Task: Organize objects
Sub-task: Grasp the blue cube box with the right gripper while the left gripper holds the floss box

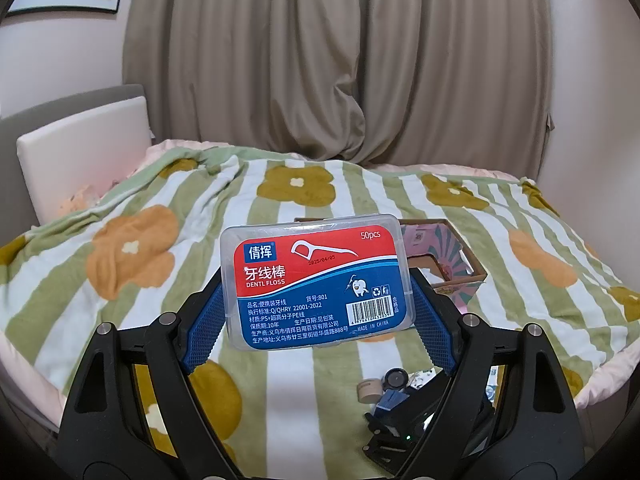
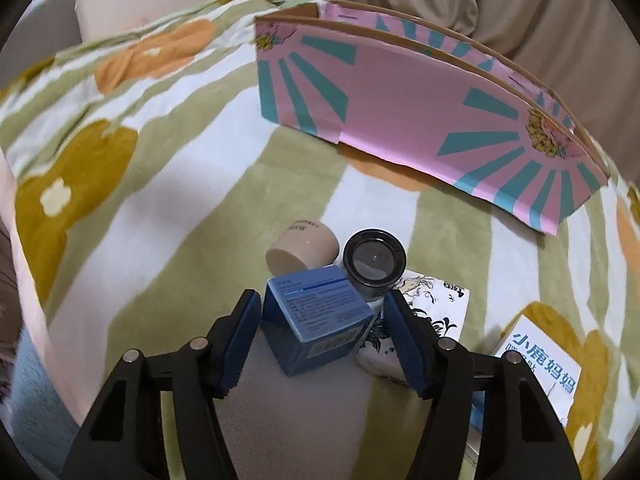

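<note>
Risk sits with my right tongs [image 2: 318,334]: they straddle the tilted blue box [image 2: 316,324] at lower centre on the bed, pads not pressing yet, and a corner grip could twist it. Left tongs [image 1: 318,312] clamp the floss case [image 1: 316,282], centre frame.

Quick count, all relative to the one pink cardboard box [image 2: 400,108] on the blanket: in front of it sit one blue carton [image 2: 316,320], one beige jar [image 2: 304,246], one black jar [image 2: 374,260], one patterned packet [image 2: 436,308], one white box [image 2: 540,364]. Plus one floss case [image 1: 316,280].
</note>
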